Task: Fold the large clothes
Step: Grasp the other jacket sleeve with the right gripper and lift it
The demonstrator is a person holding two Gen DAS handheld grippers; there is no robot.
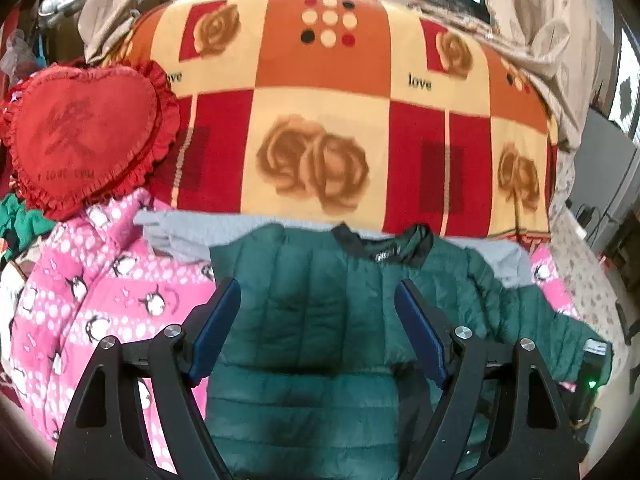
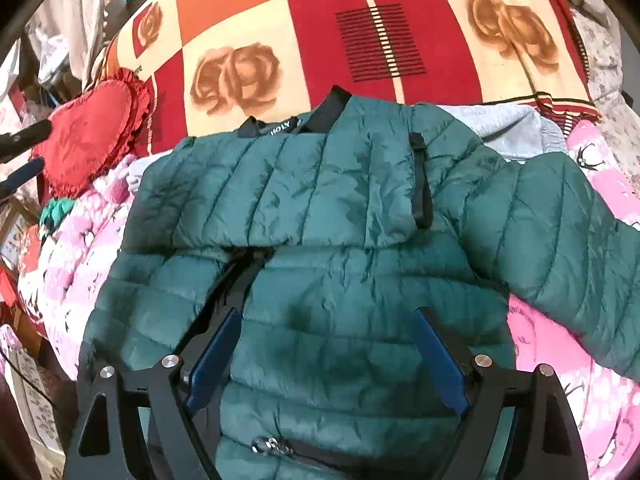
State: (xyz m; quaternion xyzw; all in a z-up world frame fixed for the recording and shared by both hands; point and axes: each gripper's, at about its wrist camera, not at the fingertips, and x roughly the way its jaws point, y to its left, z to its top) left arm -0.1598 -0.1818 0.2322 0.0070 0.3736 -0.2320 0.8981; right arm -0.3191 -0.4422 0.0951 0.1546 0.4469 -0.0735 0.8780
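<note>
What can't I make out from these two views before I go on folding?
- Jacket hem: cut off by the bottom edge and both grippers' frames, both views.
- Its right sleeve cuff: runs off the right wrist view's edge.
- Grey garment: mostly under the jacket.
- Heart pillow lettering: blurred, left wrist view.
- Collar label: only partly legible.

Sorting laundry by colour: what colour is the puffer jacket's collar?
Black, on the dark green puffer jacket; the collar shows best in the right wrist view.

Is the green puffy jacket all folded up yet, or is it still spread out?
Partly folded. One sleeve of the green puffer jacket lies across its chest, while the other sleeve sticks out over the pink penguin blanket.
</note>
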